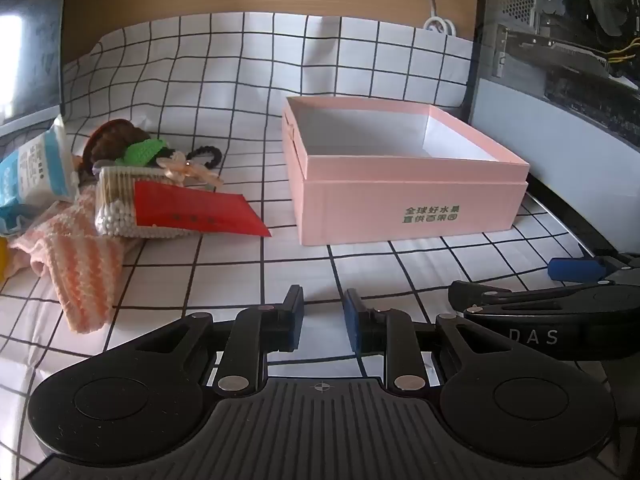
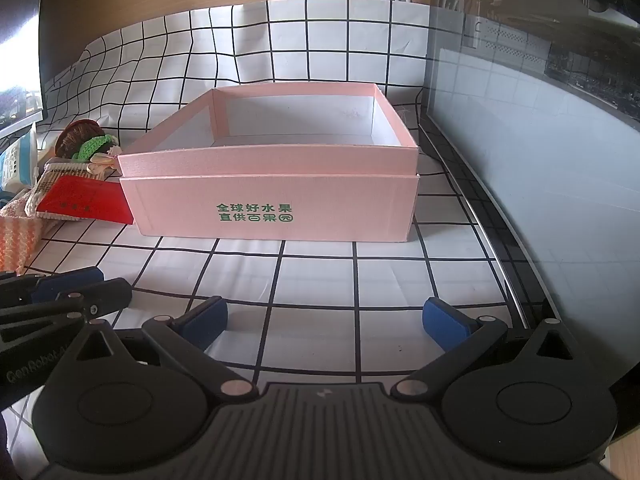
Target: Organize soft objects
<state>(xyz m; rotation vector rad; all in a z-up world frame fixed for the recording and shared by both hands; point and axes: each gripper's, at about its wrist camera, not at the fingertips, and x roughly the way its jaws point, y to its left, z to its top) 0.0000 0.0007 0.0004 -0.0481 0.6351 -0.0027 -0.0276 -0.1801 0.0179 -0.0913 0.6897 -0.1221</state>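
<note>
Pink box open-topped and bare inside, on the checked cloth, green print on its front wall. Left of it, well apart from both grippers, a heap of soft things: striped pink-and-white knit, cotton swab pack under a red card, green crochet piece, black hair tie (tissue pack at the far edge). Left gripper low over the cloth, pads narrowly apart, holding nothing. Right gripper spread wide, empty, facing the box.
</note>
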